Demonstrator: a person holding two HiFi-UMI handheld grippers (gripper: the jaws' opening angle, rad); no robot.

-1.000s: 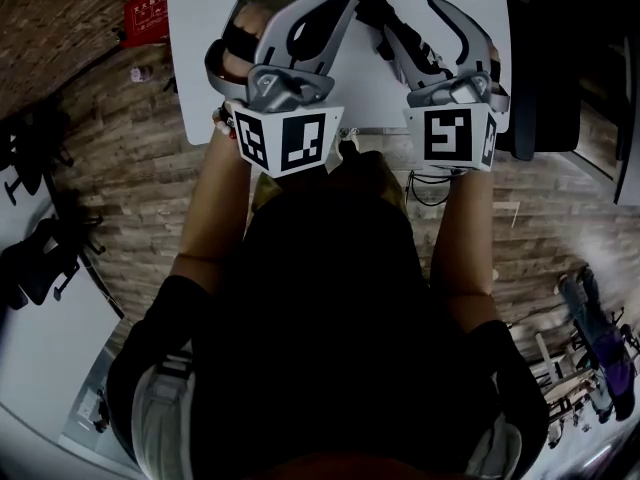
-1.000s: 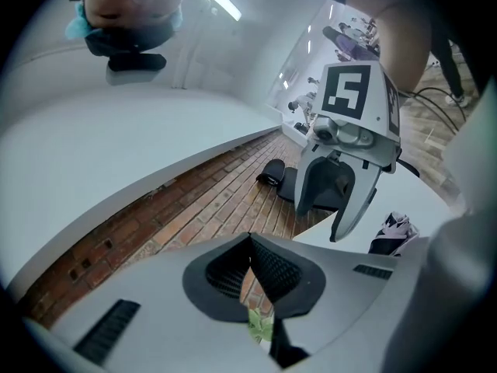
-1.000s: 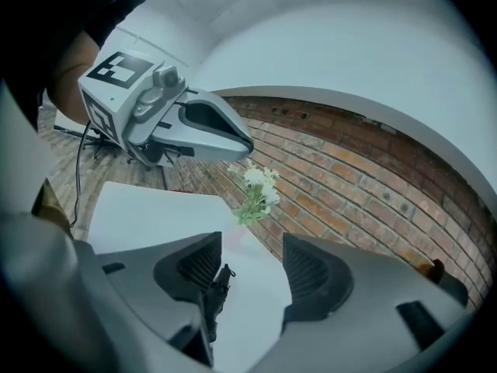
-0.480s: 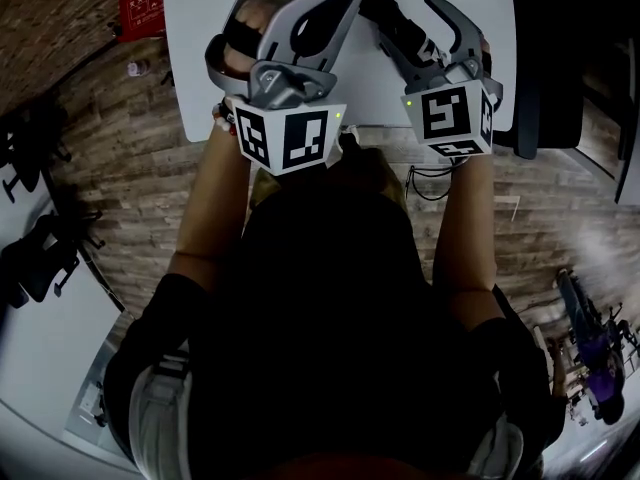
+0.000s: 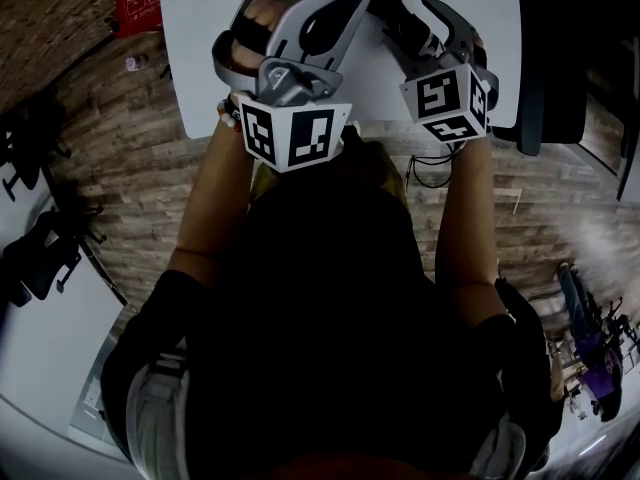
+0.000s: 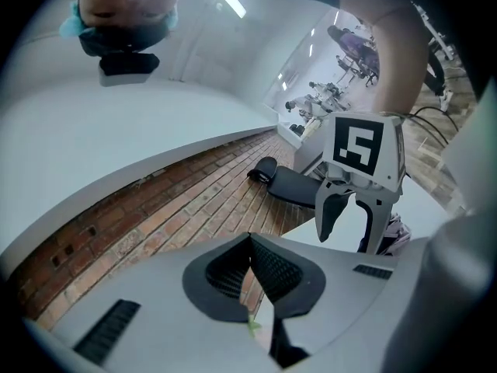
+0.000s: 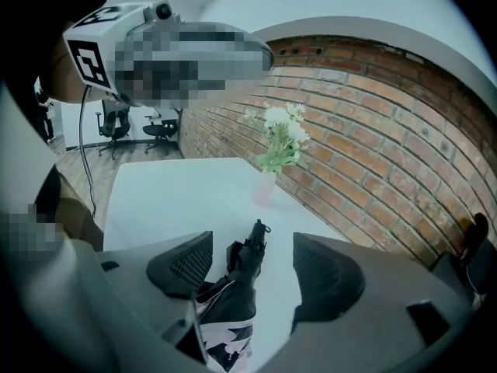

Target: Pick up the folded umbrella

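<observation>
Fingers (image 7: pixel 182 266) of right gripper (image 7: pixel 252 249): opening, folded umbrella (image 7: pixel 237 286) between them, seemingly untouched | left gripper (image 6: pixel 250 243): fingers closed, nothing between | folded umbrella: lies on white table (image 7: pixel 171 200), dark end toward flower vase (image 7: pixel 264 185) near far edge

Left hand-held gripper (image 6: pixel 250 243) closed (held level).

The head camera looks steeply down over the person's torso and forearms to the white desk (image 5: pixel 200 68) at the frame's top. 1 camera rides the right tool (image 7: pixel 252 255), tilted down along that same desk, with its opening jaws close on either side of the folded umbrella (image 7: pixel 232 311). The other rides the left tool (image 6: pixel 250 247) and faces nearly level across the room, catching the right tool's marker cube (image 6: pixel 359 144).
</observation>
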